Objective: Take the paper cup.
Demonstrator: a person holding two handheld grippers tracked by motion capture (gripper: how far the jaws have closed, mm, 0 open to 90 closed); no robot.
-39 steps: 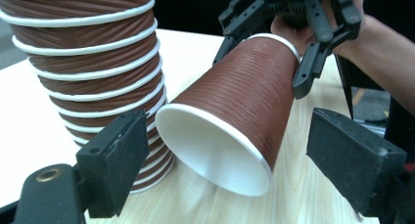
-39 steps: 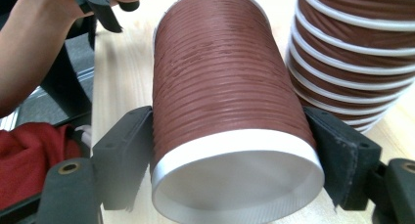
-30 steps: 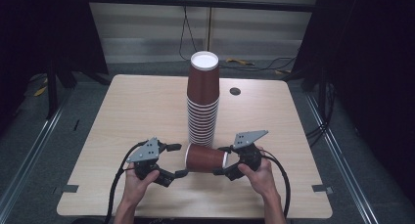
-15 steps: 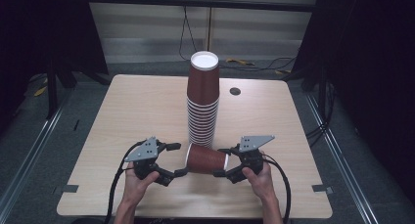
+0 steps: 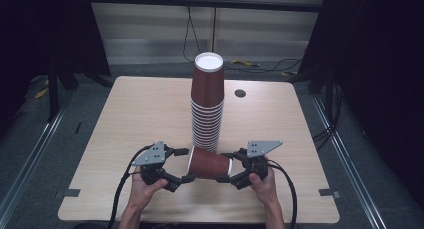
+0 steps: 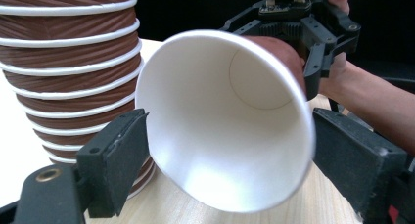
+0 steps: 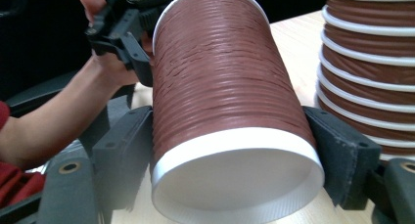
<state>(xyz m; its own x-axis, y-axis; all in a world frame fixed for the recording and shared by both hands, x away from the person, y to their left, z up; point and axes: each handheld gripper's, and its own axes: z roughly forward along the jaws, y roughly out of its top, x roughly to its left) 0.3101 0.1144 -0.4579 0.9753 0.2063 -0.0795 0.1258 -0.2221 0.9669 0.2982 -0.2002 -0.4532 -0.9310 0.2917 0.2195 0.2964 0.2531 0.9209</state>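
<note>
A brown ribbed paper cup lies on its side just above the table's front part, in front of a tall upturned stack of the same cups. My left gripper closes on its open mouth; in the left gripper view the white inside sits between my jaws. My right gripper is shut on the narrow base end, and the white bottom sits between its pads in the right gripper view. Each gripper sees the other at the cup's far end: the right gripper and the left gripper.
The wooden table has bare room left and right of the stack. A small black round insert sits at the back right. The cup stack stands close behind the held cup. Cables trail off the front edge.
The right gripper's grey plate has shifted slightly to the right. The cup and the left gripper have kept their place.
</note>
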